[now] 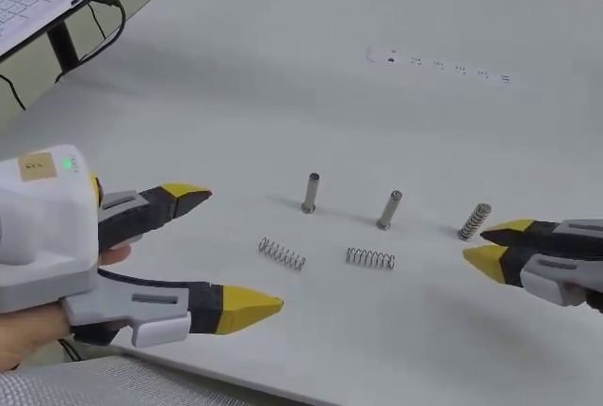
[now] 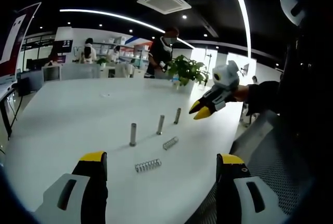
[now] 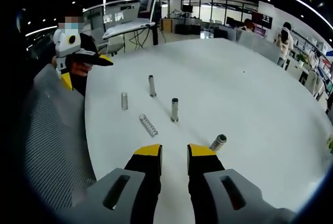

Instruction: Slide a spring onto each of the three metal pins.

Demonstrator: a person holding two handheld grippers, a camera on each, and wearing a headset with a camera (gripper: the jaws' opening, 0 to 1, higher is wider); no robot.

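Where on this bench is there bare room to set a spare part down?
Bare: the wide tabletop between the pin row and the inset strip, and the near edge in front of the loose springs. Crowded: the band between the left gripper and right gripper.

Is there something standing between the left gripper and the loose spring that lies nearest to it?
Nothing visible does. Bare table lies between the open left gripper and the nearest spring, which lies flat just ahead of the jaws.
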